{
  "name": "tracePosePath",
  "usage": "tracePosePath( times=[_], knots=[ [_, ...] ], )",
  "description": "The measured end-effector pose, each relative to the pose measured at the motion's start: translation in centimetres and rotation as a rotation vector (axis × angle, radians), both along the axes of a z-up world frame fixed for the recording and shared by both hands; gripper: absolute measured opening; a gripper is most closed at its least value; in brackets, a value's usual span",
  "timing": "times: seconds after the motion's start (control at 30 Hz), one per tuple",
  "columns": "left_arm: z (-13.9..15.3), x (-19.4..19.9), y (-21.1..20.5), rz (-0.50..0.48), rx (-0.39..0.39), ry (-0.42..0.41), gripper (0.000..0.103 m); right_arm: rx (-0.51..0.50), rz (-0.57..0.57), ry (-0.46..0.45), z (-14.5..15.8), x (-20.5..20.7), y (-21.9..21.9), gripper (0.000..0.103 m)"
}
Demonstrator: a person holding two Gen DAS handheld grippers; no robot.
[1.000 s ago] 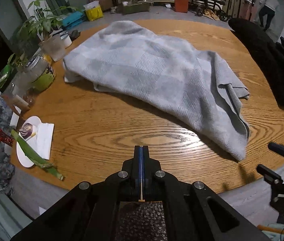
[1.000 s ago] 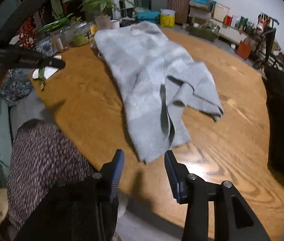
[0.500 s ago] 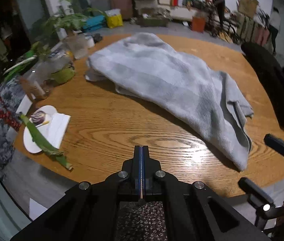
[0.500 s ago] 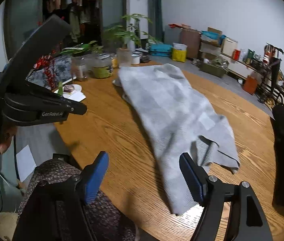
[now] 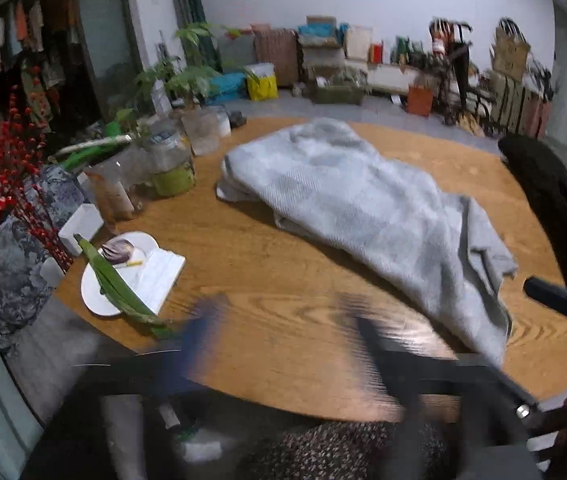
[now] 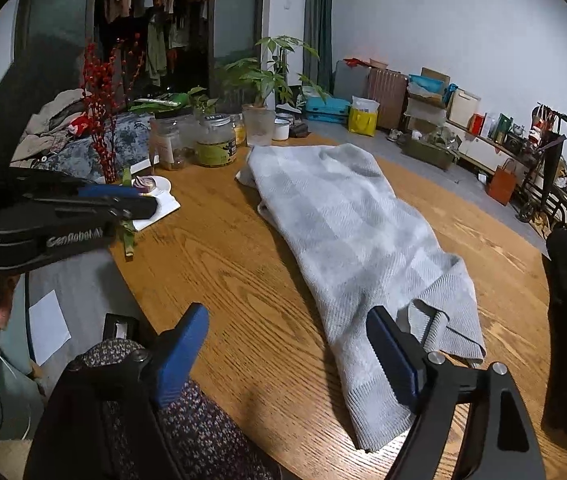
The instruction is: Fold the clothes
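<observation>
A grey knitted garment (image 5: 363, 208) lies crumpled lengthwise on the round wooden table (image 5: 263, 264), its near hem toward me. In the left wrist view my left gripper (image 5: 283, 332) is smeared by motion at the table's near edge; its jaws are opening with nothing between them. My right gripper (image 6: 287, 344) hovers over the near edge, its jaws opening and empty, with the right finger just above the garment's (image 6: 347, 232) near corner. The left gripper (image 6: 115, 200) also shows at the left of the right wrist view.
Glass jars (image 6: 215, 140), potted plants (image 6: 263, 80) and a plate with an onion half (image 5: 119, 264) crowd the table's left side. A black garment (image 5: 555, 200) lies at the right edge. A person's patterned lap (image 6: 187, 420) is below the near edge.
The left jaws have gone from pressed together to wide apart. The right jaws have spread wider. Both grippers have drawn back and up from the table, so more of the room shows.
</observation>
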State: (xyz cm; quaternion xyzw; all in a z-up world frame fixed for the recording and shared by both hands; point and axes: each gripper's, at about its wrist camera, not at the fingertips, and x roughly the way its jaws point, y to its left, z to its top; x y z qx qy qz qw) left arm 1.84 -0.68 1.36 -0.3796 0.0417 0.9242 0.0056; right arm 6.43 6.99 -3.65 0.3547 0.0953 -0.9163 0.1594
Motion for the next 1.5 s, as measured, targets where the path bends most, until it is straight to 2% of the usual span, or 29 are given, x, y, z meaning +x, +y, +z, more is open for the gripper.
tracePosePath(
  times=[0.1,0.17,0.3,0.4,0.6,0.7,0.83,0.87,0.93,1.03,1.07,1.17,1.23,1.3,1.4,1.5],
  knots=[
    [1.7,1.3,0.4,0.037,-0.027,0.125,0.103,0.006,-0.006,0.029,0.6,0.0,-0.3,0.089],
    [2.7,1.7,0.4,0.078,-0.050,0.163,0.103,0.005,-0.011,0.055,1.2,-0.2,-0.5,0.091],
    [4.6,2.5,0.3,0.092,-0.026,0.187,0.103,-0.017,-0.026,0.099,2.3,-0.3,-0.8,0.097],
    [5.3,3.0,0.4,0.077,-0.027,0.207,0.103,-0.045,-0.029,0.114,2.7,-0.1,-0.6,0.098],
    [5.2,3.0,0.9,0.061,-0.041,0.207,0.103,-0.043,-0.058,0.109,2.5,-0.3,0.4,0.101],
    [4.3,2.1,0.5,0.062,-0.015,0.180,0.103,-0.020,-0.080,0.085,1.7,-1.0,1.0,0.103],
    [1.9,-0.1,-0.1,0.079,0.010,0.090,0.103,0.034,-0.128,-0.034,-2.4,-2.6,3.0,0.102],
    [1.2,-0.7,-0.3,0.084,0.015,0.065,0.102,0.045,-0.140,-0.083,-3.8,-3.1,3.5,0.101],
    [-0.1,-1.8,-0.1,0.091,0.019,0.032,0.102,0.067,-0.163,-0.180,-6.7,-3.9,4.5,0.082],
    [-2.5,-3.8,1.5,0.071,-0.048,-0.012,0.102,0.043,-0.201,-0.269,-9.8,-5.3,5.5,0.069],
    [-3.3,-4.6,2.0,0.055,-0.056,-0.026,0.100,0.032,-0.221,-0.276,-10.3,-5.8,5.8,0.067],
    [-5.4,-7.2,3.5,0.005,-0.077,-0.070,0.095,0.048,-0.248,-0.245,-10.8,-6.4,6.2,0.049],
    [-6.6,-9.9,4.1,-0.005,-0.071,-0.113,0.087,0.053,-0.237,-0.214,-10.6,-6.4,6.5,0.026],
    [-7.9,-13.1,4.7,0.003,-0.090,-0.163,0.064,0.010,-0.216,-0.190,-10.0,-6.0,7.5,0.020],
    [-9.5,-17.2,5.1,0.019,-0.080,-0.232,0.054,-0.057,-0.195,-0.134,-8.7,-5.1,9.2,0.018],
    [-10.7,-20.8,4.7,0.047,0.013,-0.285,0.053,-0.086,-0.162,-0.124,-7.8,-4.5,11.0,0.019]
  ],
)
